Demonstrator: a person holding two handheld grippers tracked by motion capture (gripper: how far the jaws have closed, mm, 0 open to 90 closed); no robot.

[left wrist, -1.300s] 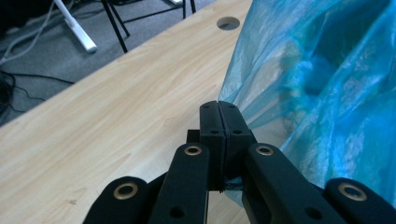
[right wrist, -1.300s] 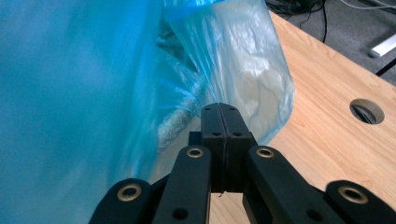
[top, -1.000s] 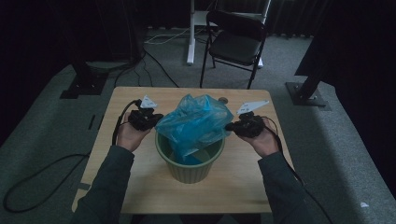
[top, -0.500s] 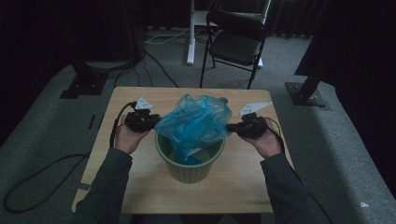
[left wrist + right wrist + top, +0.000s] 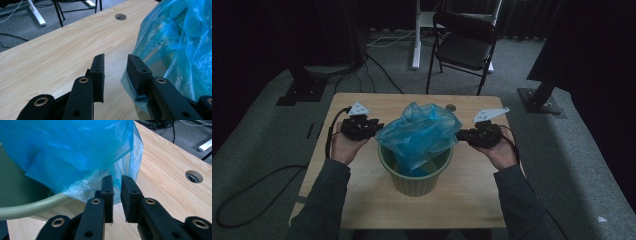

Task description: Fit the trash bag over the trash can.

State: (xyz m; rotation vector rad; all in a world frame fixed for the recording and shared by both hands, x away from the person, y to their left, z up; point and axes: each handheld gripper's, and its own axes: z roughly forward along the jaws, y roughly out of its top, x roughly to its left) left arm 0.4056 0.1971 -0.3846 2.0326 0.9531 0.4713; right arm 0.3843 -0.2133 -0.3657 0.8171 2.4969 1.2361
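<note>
While both tools (image 5: 371,127) (image 5: 463,135) have just been spreading, the blue bag (image 5: 419,131) sits unpinched in the bin (image 5: 414,184).

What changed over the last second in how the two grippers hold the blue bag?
Both jaws have just been opening: the left hand-held gripper and right hand-held gripper have let go of the blue plastic bag, now slack over the green round bin. Hands and bin stayed put.
</note>
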